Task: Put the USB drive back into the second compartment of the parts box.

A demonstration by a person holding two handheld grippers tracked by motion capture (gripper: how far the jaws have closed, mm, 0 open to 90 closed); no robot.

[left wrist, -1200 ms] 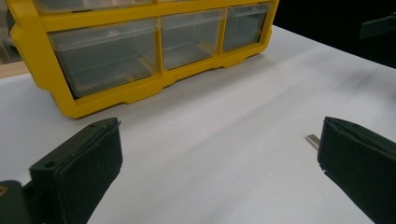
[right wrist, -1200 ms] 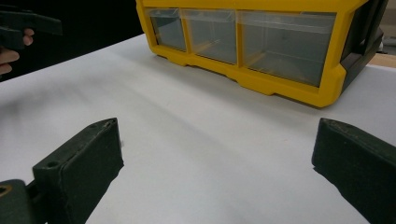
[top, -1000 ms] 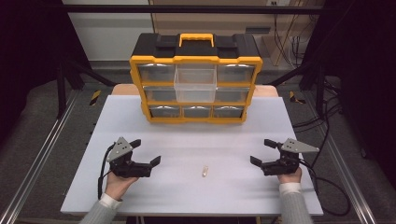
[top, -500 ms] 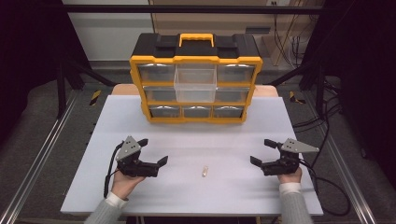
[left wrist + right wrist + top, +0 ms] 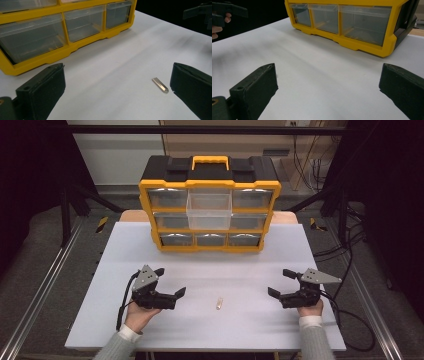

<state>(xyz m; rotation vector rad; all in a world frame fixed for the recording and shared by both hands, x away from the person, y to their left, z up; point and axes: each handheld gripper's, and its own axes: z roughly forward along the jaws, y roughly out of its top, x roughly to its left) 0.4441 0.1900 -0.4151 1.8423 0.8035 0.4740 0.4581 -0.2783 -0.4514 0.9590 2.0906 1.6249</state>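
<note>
A small silvery metal bit [image 5: 219, 303] lies on the white table [image 5: 250, 265] near its front middle. My left gripper [image 5: 170, 281] stands open just left of the bit, held low over the table. In the left gripper view the bit [image 5: 160, 85] lies close to the inner side of the right-hand jaw, with the left gripper [image 5: 117, 75] wide open. My right gripper [image 5: 280, 282] is open at the front right, apart from the bit, and the right gripper [image 5: 328, 75] has only bare table between its jaws.
A yellow and black drawer organizer [image 5: 210, 205] stands at the back middle of the table. Its clear top middle drawer [image 5: 209, 210] is pulled out. Cables trail off the table's right side [image 5: 350, 315]. Bare table lies between the organizer and the grippers.
My left gripper has moved to the right, closer to the metal bit. The right gripper has stayed put.
</note>
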